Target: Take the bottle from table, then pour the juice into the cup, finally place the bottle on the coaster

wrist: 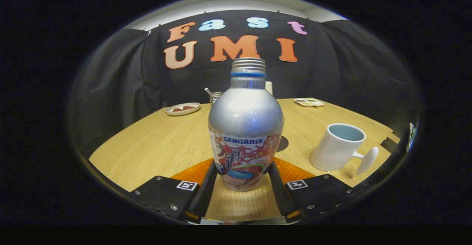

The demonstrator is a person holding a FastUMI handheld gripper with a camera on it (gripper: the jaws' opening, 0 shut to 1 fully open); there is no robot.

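Tool (241, 180) fingers against bottle (245, 127), contact unclear.

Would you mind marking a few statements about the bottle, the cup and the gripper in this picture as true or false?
1. The bottle stands upright between the gripper fingers. True.
2. The bottle still has its cap on. False: the threaded neck is bare.
3. The cup lies on its side. False: it stands upright, beyond the fingers, handle pointing away from the bottle.
4. A small plate with something reddish on it sits at the far side of the table. True.
5. The cup is brim-full of juice. False: its inside looks empty.
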